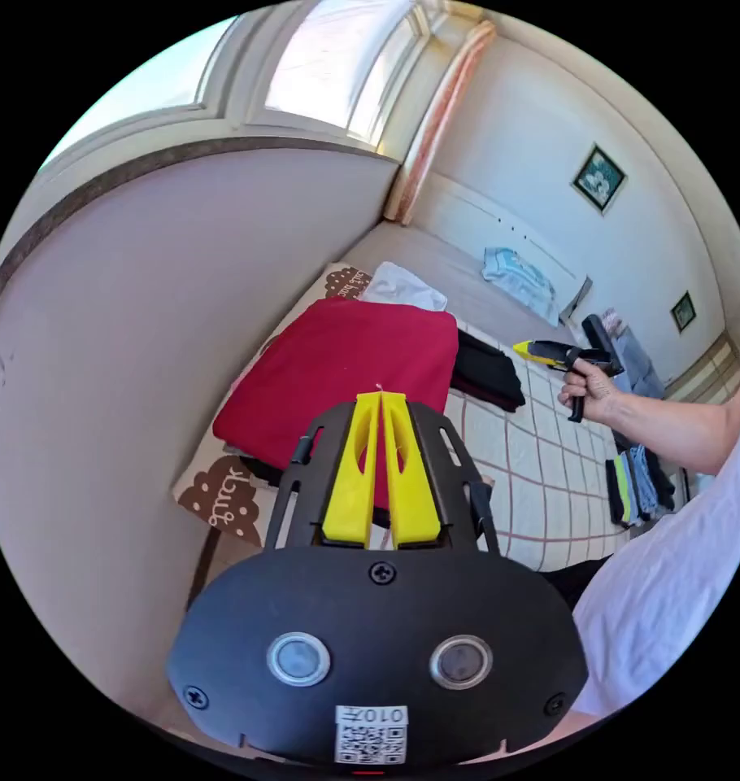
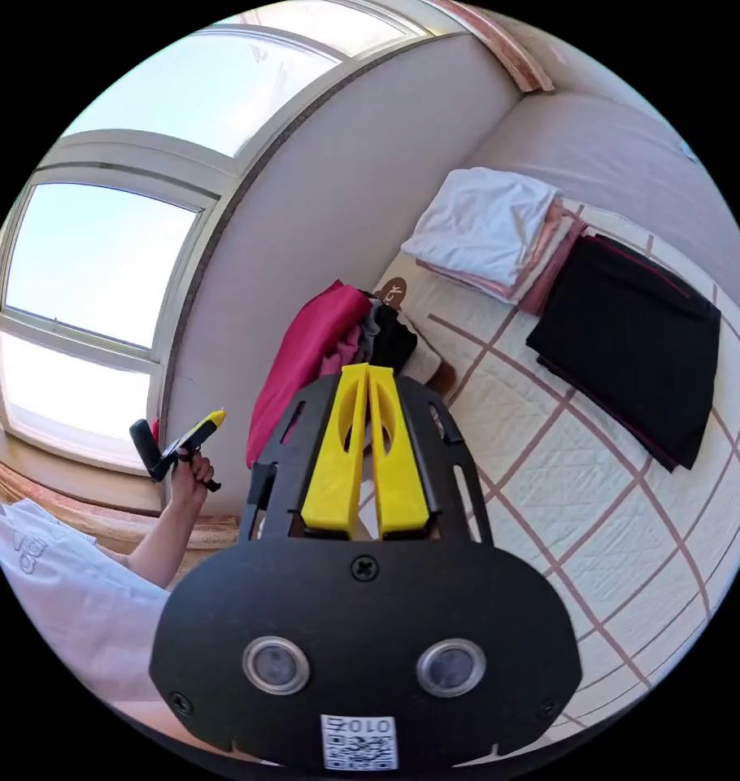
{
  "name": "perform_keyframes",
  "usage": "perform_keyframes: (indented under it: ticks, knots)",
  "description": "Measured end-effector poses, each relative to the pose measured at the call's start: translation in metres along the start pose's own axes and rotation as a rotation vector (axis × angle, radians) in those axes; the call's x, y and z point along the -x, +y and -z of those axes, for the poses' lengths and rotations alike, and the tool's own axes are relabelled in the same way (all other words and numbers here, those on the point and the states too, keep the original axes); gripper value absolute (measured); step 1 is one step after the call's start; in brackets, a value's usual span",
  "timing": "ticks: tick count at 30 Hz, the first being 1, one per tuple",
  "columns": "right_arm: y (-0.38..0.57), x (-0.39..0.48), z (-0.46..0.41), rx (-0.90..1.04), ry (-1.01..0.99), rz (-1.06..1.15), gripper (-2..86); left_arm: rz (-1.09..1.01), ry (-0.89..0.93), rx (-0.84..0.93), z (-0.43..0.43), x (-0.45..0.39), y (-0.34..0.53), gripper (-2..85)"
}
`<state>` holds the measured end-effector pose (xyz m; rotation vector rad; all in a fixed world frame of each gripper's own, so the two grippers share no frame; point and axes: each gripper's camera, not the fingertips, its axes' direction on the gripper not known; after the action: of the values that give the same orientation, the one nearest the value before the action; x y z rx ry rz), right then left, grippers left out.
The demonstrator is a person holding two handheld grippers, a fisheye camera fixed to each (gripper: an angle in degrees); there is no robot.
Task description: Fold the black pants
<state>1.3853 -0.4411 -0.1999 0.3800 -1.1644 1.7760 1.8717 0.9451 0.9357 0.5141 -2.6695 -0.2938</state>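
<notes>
Resting folded on the bed (image 2: 549, 488), black pants (image 2: 630, 342) look done; both claws, left (image 1: 380, 399) and right (image 2: 355, 370), clenched empty, next garment.

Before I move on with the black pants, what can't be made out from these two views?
- Black pants: left gripper view shows just a thin edge past the red garment.
- Pile under the red garment: right gripper view, blocked by the right tool.
- Wall pictures: left gripper view, too small.
</notes>
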Motion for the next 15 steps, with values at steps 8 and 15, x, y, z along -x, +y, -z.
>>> perform_keyframes:
  ticks: [8,15]
  knots:
    - [0.077,0.033,0.049,-0.162,0.304,0.086,2.8,-0.180,-0.186,0.293,-0.093,-0.083,-0.019,-0.1]
    - [0.112,0.018,0.088,-0.169,0.431,0.056,6.3,-0.132,-0.197,0.141,-0.063,-0.125,-0.013,-0.2]
